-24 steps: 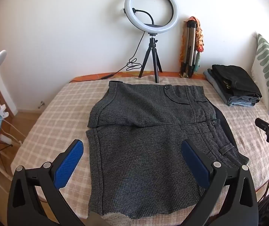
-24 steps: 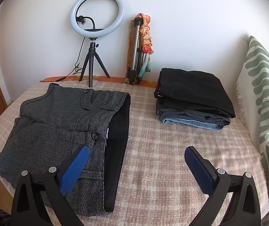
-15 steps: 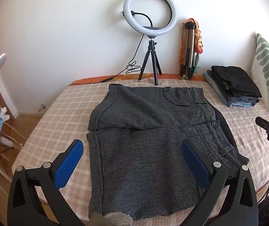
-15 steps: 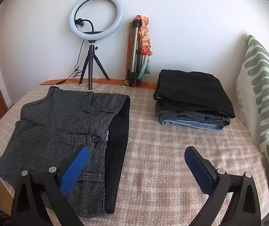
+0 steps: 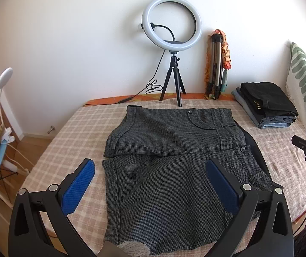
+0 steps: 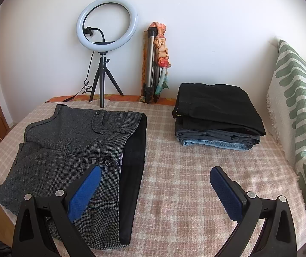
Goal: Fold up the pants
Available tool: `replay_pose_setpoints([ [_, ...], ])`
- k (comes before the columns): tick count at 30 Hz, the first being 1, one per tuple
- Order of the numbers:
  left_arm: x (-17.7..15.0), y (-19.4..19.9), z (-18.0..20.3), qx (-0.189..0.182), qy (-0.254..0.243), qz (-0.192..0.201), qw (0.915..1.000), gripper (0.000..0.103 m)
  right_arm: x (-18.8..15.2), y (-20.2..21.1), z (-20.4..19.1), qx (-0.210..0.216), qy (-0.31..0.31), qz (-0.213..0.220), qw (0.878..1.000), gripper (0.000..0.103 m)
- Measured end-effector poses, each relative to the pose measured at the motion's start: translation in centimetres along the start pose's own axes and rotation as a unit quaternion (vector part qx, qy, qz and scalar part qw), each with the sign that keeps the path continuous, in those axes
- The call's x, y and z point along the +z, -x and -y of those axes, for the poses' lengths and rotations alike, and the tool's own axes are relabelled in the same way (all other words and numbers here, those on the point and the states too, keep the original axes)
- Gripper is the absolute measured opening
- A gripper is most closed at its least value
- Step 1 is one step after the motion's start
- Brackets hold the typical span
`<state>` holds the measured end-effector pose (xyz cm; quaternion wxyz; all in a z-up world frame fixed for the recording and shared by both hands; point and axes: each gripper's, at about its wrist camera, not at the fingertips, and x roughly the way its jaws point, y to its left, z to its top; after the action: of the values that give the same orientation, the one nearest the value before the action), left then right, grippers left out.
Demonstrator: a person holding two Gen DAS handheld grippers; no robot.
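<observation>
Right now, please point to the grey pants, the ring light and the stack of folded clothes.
grey pants (image 5: 174,184): left wrist view, middle of the near leg.
ring light (image 6: 107,22): right wrist view, left rim.
stack of folded clothes (image 6: 217,105): right wrist view, black top garment.

Right claw (image 6: 155,184) wide apart above checked bed (image 6: 185,171), grey folded pants (image 6: 71,150) at left, stacked clothes (image 6: 217,120) beyond
</observation>
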<state>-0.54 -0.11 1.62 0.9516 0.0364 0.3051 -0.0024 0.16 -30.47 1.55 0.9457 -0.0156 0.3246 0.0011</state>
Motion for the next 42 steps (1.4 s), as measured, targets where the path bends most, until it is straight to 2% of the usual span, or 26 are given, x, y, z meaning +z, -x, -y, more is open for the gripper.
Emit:
replay_pose_setpoints([
  [42,0.02,0.52,0.14,0.001,-0.003,0.01,0.9999,0.103,0.21,-0.02,0.25,0.0,-0.004,-0.003,1.0,0.103],
])
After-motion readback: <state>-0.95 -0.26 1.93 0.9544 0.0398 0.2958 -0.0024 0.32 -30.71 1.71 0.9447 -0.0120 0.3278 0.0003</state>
